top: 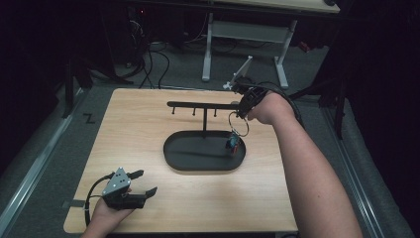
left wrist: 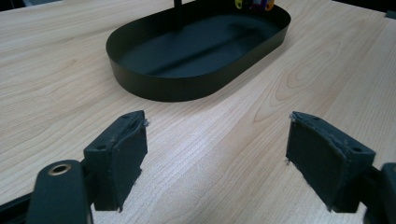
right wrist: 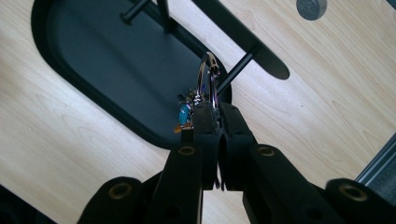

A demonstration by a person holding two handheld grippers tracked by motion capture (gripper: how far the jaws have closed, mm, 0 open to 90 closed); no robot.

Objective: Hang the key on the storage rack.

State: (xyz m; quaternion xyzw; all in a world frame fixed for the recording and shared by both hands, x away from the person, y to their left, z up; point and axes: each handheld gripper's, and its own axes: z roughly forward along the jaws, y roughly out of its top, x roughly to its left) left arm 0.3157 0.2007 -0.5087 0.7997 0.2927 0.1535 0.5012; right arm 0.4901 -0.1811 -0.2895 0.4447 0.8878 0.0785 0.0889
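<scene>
A black oval tray (top: 173, 153) (left wrist: 140, 84) (right wrist: 84, 79) sits mid-table, with a post rising from it to a crossbar (top: 198, 104) that carries short pegs. My right gripper (top: 241, 113) (right wrist: 214, 109) is shut on a metal key ring (top: 239, 124) (right wrist: 208, 79). Colourful tags (top: 233, 144) (right wrist: 184, 116) hang from the ring over the tray's right end, just below the bar's right tip. My left gripper (top: 143, 182) (left wrist: 215, 158) rests near the table's front left corner, open, with bare wood between its pads.
A light wooden table (top: 148, 124) carries everything. A white desk frame (top: 247, 34) and cables lie on the floor beyond its far edge. A grey round disc (right wrist: 311, 7) is set in the tabletop near the bar's end.
</scene>
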